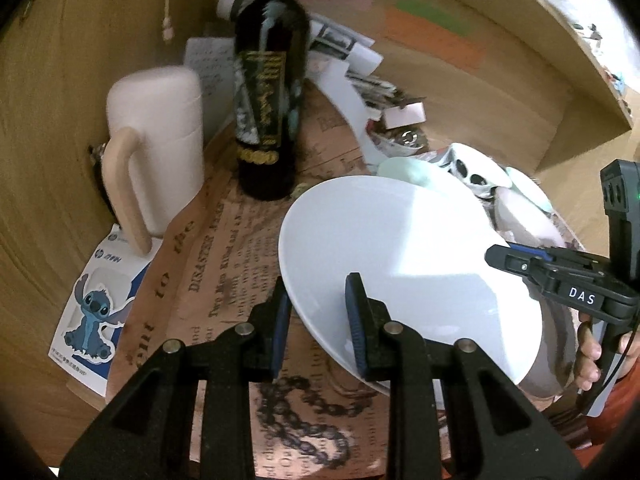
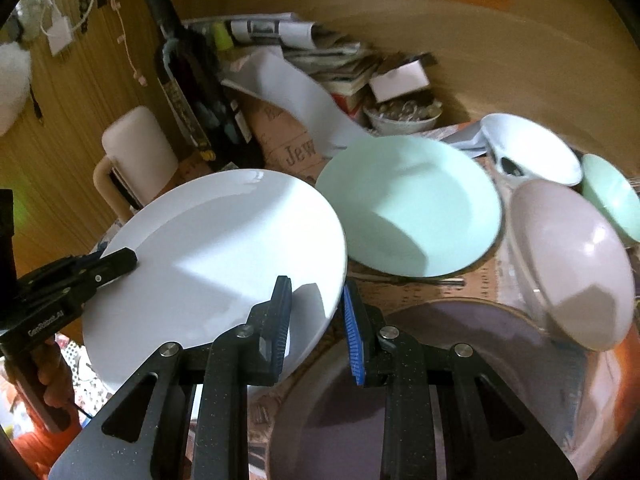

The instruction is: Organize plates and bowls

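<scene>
A large white plate is held tilted above the table by both grippers, one on each rim. My left gripper straddles its near-left rim, jaws closed on it. My right gripper grips the opposite rim; it also shows in the left wrist view. The white plate hangs over a big purple-grey plate. Beyond lie a mint green plate, a pink bowl, a white patterned bowl and a small mint bowl.
A dark wine bottle and a pink handled container stand at the back left. Papers and books pile against the wooden back wall. A printed newspaper mat covers the table. A Stitch card lies at the left.
</scene>
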Motion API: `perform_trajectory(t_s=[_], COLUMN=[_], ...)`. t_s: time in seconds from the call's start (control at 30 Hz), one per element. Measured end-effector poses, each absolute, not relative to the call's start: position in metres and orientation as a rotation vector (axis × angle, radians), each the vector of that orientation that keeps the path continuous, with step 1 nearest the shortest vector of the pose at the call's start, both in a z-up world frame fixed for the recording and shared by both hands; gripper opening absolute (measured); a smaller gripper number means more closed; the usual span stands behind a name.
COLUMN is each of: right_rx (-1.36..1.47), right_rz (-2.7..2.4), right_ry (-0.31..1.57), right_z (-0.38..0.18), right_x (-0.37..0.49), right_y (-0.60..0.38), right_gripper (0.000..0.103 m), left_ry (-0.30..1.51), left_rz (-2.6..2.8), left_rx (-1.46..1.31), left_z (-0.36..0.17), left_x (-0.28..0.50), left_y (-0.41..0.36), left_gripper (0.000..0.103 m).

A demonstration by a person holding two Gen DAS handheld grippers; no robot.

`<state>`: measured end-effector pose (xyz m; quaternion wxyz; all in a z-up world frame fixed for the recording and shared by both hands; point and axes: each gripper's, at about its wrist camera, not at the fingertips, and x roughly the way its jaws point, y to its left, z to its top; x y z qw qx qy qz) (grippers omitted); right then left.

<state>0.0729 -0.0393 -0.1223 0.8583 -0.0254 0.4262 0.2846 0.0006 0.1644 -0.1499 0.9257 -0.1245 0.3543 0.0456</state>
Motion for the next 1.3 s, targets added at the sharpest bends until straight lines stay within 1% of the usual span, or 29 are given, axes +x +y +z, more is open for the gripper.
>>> perform_trajectory(t_s=[0.3,0.53,0.97,1.3], right_rx=[-0.035,-0.017,0.0,0.021], right_rz=[0.567,0.541,0.495,0.469], right_ry=[0.83,0.815,0.818,0.859], right_z=[-0.107,-0.103,-0.108,-0.123], right_x=[0.056,0.04,0.018,0.009], right_y=[-0.073,-0.101,-0.144,-0.166], right_gripper=[0.023,0.023,0.023,0.023], left_ry=[0.699,0.702,0.731,0.775], left_rz=[0.05,0.015,-0.036,-0.057], left_rx=[-0.24,-0.212,-0.179,-0.155], left_z=[-0.132,-0.128,-0.133,-0.147], left_x=[0.001,-0.001,-0.004,-0.004], left_y=[0.134,0.108,0.065,0.04], left_gripper=[0.027,0.027,0.028,0.028])
